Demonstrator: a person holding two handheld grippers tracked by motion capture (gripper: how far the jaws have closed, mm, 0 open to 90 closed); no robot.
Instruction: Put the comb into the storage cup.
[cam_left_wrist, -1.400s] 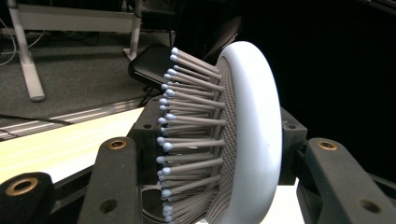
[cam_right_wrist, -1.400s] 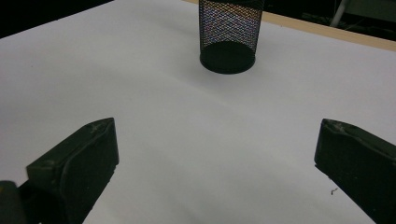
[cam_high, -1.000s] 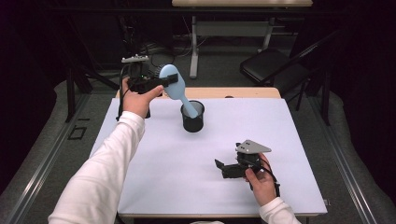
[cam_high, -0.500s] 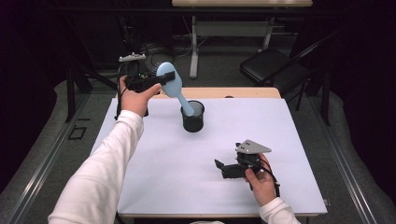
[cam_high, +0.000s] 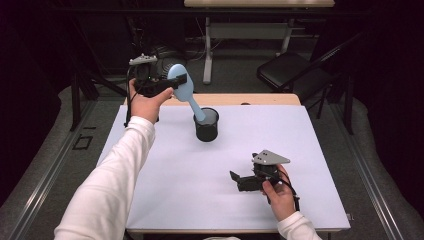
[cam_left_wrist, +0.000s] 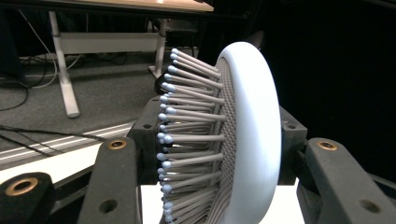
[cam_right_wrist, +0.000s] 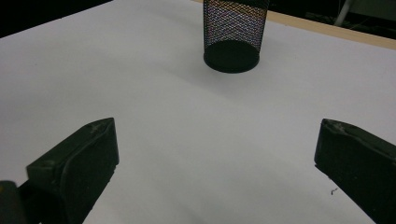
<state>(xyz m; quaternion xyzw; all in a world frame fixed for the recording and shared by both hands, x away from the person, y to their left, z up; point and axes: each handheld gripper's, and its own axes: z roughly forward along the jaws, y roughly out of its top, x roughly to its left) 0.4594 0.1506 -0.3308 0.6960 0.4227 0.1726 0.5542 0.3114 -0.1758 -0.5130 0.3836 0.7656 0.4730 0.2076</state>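
A light blue hairbrush (cam_high: 183, 89) is held by its head in my left gripper (cam_high: 175, 82), above the table's far left. Its handle slants down into a black mesh cup (cam_high: 206, 125) that stands upright on the white table (cam_high: 200, 190). In the left gripper view the brush head (cam_left_wrist: 243, 140) sits between the jaws, bristles facing left. My right gripper (cam_high: 236, 179) rests low near the front right of the table, its jaws wide apart with nothing between them. The right gripper view looks across the table at the mesh cup (cam_right_wrist: 233, 32).
A wooden strip (cam_high: 260, 99) runs along the table's far edge. Beyond it stand a dark folding chair (cam_high: 290, 75) and a desk's white legs (cam_high: 207, 50) on a grey floor. Metal rails (cam_high: 50, 170) flank the table.
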